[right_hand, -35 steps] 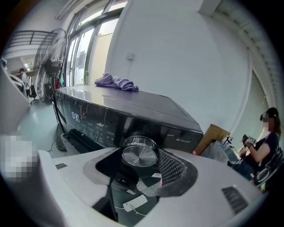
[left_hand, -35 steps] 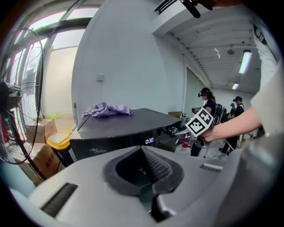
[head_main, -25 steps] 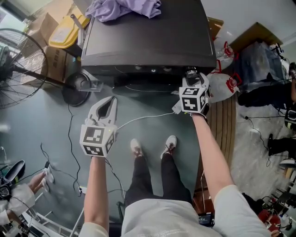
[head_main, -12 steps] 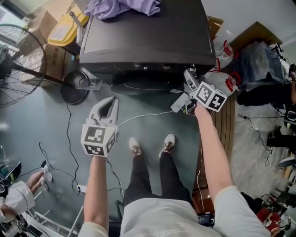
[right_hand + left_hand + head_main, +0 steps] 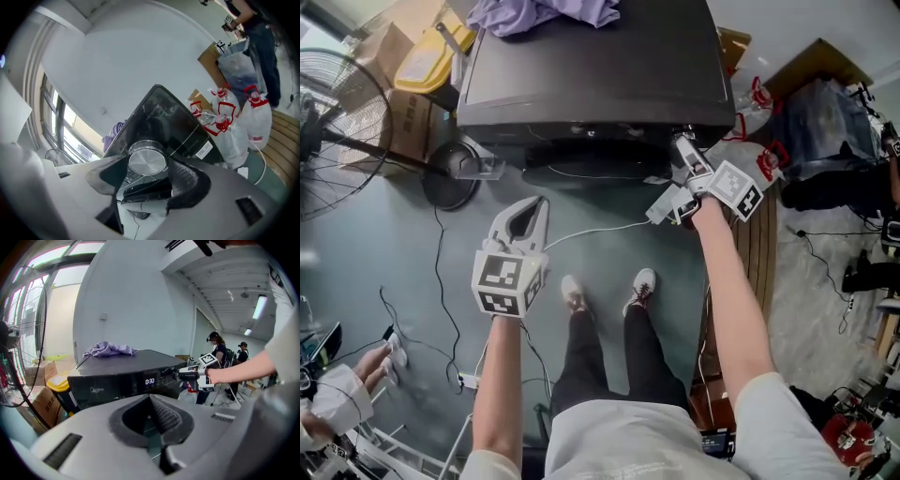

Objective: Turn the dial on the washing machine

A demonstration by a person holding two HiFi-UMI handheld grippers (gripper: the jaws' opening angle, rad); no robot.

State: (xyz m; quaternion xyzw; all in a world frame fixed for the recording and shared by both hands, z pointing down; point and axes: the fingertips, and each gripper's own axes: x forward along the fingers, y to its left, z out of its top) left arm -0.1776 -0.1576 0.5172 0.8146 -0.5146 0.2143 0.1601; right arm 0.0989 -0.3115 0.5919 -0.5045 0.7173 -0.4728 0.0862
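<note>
We are holding the right gripper [image 5: 684, 155] against the front of the washer [image 5: 591, 66], at the right end of its panel. Its fingers [image 5: 187, 180] are standing wide apart and are closing, with the dial [image 5: 147, 162] sitting between them. The two pads are lying right at the dial's rim, one on each side, and we are not seeing clearly whether they are pressing on it. The gripper is rolled over, its marker cube [image 5: 737, 188] tipping to one side.

The dial is sitting on the washer's front panel, near the washer's right corner as we face it. It is a short round knob with a brushed silver face. Its axis is running straight out of the panel, and its face is pointing away from the washer, directly at the right gripper's camera.

We are holding the left gripper [image 5: 530, 208] in front of the washer, well apart from it and left of its middle, pointing towards it. Its fingers [image 5: 164, 416] are closed tip to tip and are holding nothing. Beyond them the washer's display [image 5: 149, 381] is showing 0:30, and a purple cloth [image 5: 548, 14] is lying on the washer's top at the far left.
</note>
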